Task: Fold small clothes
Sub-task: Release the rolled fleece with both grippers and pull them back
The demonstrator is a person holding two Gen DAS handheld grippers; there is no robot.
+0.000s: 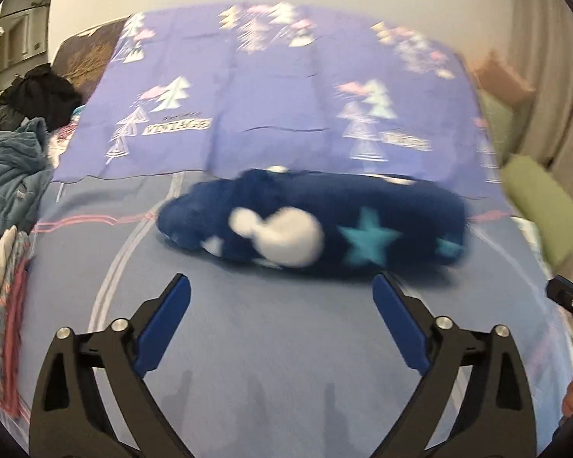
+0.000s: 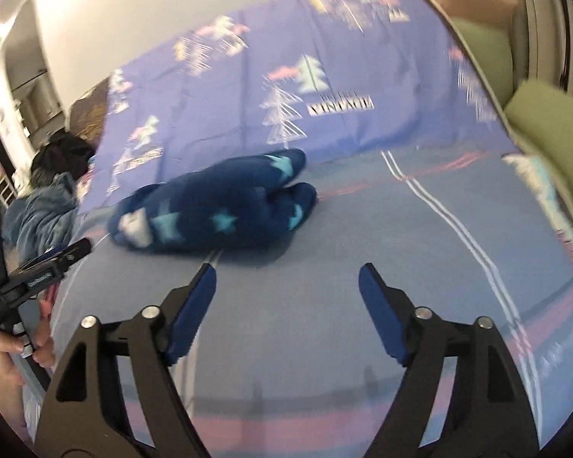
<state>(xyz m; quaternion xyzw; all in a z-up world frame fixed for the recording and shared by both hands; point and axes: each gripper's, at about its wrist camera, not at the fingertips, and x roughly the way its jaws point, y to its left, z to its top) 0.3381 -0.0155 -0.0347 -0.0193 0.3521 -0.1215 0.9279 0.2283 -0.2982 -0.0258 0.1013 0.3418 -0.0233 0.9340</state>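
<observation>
Although both views are smeared by motion blur, the task's thing reads clearly enough: a dark blue fleece garment point(image 1: 313, 225) printed with turquoise stars and white shapes, lying bunched in a long roll on the bed point(image 1: 248, 343), just in front of the edge of the purple tree-print sheet point(image 1: 279, 87) spread over the far half. The left tongs point(image 1: 281, 290) stand wide open with nothing between their blue pads, hovering over bare bedding just short of the garment's near edge. The right tongs point(image 2: 286, 278) are likewise spread wide and empty, a little short of the garment's near edge in the right wrist view, at the end where two rounded lobes show; whether those are legs or sleeves I cannot tell. Beyond the garment's other end, a heap of other clothes point(image 1: 15, 175) lies at the bedside. The fleece looks light, thick and limp, so it will likely sag and cling to itself rather than slide, and a pinch through the bulk would gather several layers at once. In my judgement the better hold is a single outer edge or corner at each end of the roll, so the piece can be lifted, shaken flat and laid out before any fold.
</observation>
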